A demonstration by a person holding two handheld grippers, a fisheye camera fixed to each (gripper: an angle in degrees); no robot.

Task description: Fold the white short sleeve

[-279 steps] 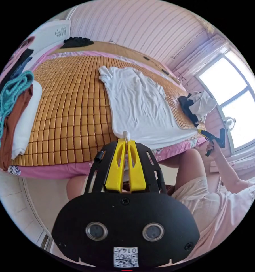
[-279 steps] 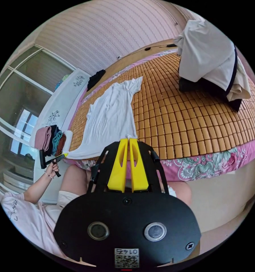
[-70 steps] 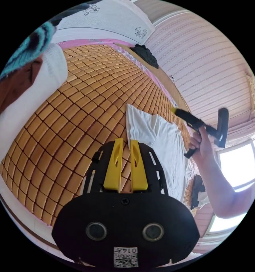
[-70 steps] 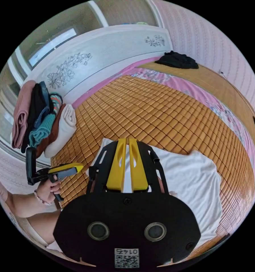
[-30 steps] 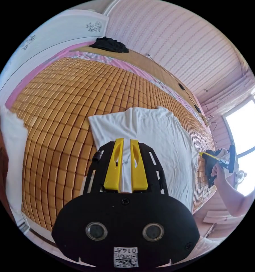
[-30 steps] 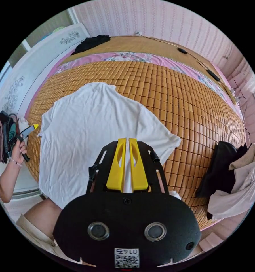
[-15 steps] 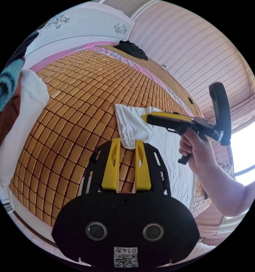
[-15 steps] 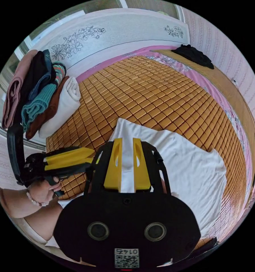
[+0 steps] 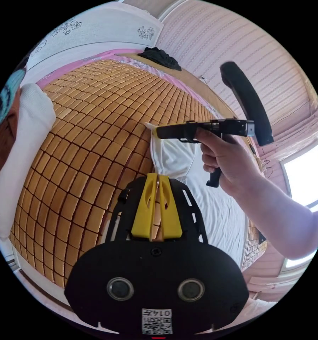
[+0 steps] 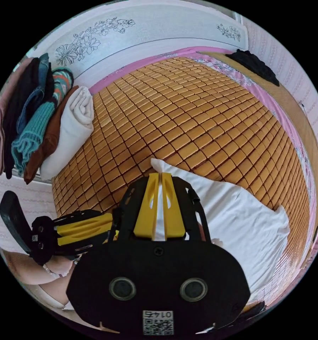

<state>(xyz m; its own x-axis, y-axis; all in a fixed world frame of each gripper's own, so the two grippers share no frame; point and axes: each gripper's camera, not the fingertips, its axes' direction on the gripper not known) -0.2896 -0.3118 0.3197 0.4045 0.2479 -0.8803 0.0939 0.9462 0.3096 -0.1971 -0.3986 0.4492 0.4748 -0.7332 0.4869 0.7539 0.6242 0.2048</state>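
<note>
No writing reads clearly. On the bed's bamboo mat (image 10: 187,117) lies the plain white short sleeve (image 10: 236,226), folded; right hand-held gripper (image 10: 161,176) pinches its corner, left hand-held gripper (image 9: 157,176) seemingly clamps its edge

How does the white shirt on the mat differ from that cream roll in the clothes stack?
The white shirt lies spread flat on the mat; the cream roll is rolled tight at the mat's edge. The right claw pinches the white shirt; no claw touches the cream roll. Both are pale cloth.
</note>
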